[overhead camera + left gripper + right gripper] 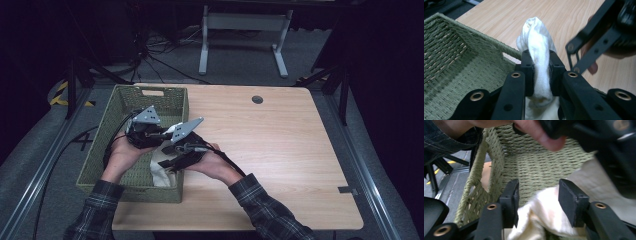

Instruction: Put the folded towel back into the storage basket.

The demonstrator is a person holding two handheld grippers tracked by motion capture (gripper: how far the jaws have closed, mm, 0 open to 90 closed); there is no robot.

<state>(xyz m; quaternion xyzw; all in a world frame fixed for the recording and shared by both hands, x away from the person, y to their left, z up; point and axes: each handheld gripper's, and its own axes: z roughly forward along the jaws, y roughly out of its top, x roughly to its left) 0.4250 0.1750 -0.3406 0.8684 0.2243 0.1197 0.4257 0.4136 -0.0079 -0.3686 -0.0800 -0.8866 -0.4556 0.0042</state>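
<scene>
- left gripper (541, 67) clamped on a bunched fold of white cloth (537, 50); fabric pinched between both pads, top of the fold standing up above the jaws, so the grip sits mid-bundle, not on an edge
- right gripper (539, 195) jaws apart, straddling another part of the same cloth (546, 217) without closing on it; looks staged for a second grab
- cloth sits in the near right corner of the green woven basket (107, 145), pale patch against the inner wall in the high view (161, 175)
- in the high view both tools crowd over that corner: left gripper (150, 132) inside the basket, right gripper (177, 160) coming over the right wall
- likely reason for the two-point setup: limp fabric sags from a single pinch; a second hold lets it be spread or lifted clear of the rim
- basket is on the left part of the wooden table (280, 150); bare tabletop to its right is the obvious landing spot, my guess only
- risk: cloth catching on the weave or rim during lift
</scene>
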